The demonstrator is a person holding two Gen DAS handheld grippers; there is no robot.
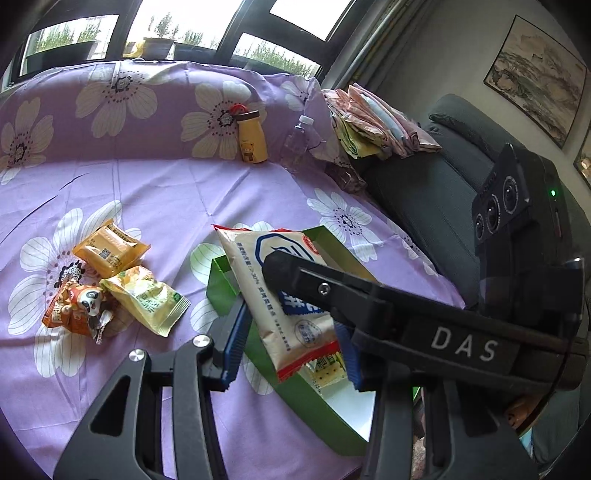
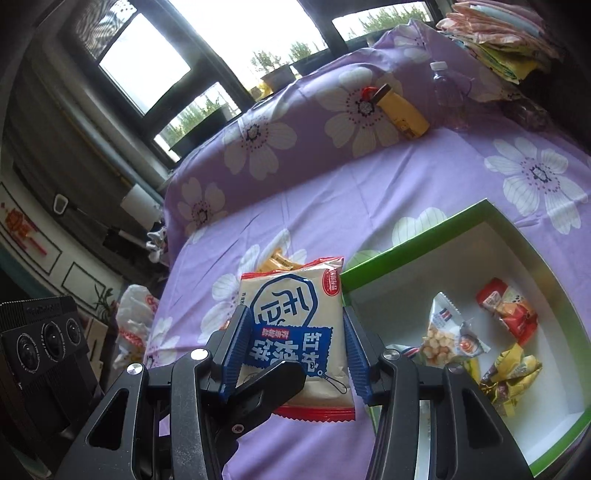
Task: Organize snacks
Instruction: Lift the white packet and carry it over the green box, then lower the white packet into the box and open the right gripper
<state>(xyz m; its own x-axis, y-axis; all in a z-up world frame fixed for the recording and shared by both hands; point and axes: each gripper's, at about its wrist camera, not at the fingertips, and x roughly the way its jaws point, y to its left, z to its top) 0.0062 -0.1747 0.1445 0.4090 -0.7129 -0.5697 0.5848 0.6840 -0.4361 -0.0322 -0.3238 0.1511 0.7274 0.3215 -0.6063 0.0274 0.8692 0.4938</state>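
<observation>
A bed takes up most of the room, spread with a purple sheet printed with big white flowers, and the sheet runs up over a raised end beneath dark-framed windows with greenery outside. A yellow bottle with a bear on it and a clear water bottle lean against that raised end. Folded cloths are stacked on a grey sofa beside the bed, and a framed landscape hangs on the wall.

A green box with a white inside lies open on the sheet, holding several small snack packs. Three more loose packs lie together on the sheet, well apart from the box.

The cream snack packet, with a blue emblem, a blue label and red crimped ends, is held up above the sheet just beside the box's near corner. The right tongs are part closed, their blue ribbed pads pressing on the packet's two side edges. The left tongs are also part closed, with the packet between their pads; the left pad seems to meet the edge, but the other side is hidden behind the right tongs' black finger, which crosses in front.
</observation>
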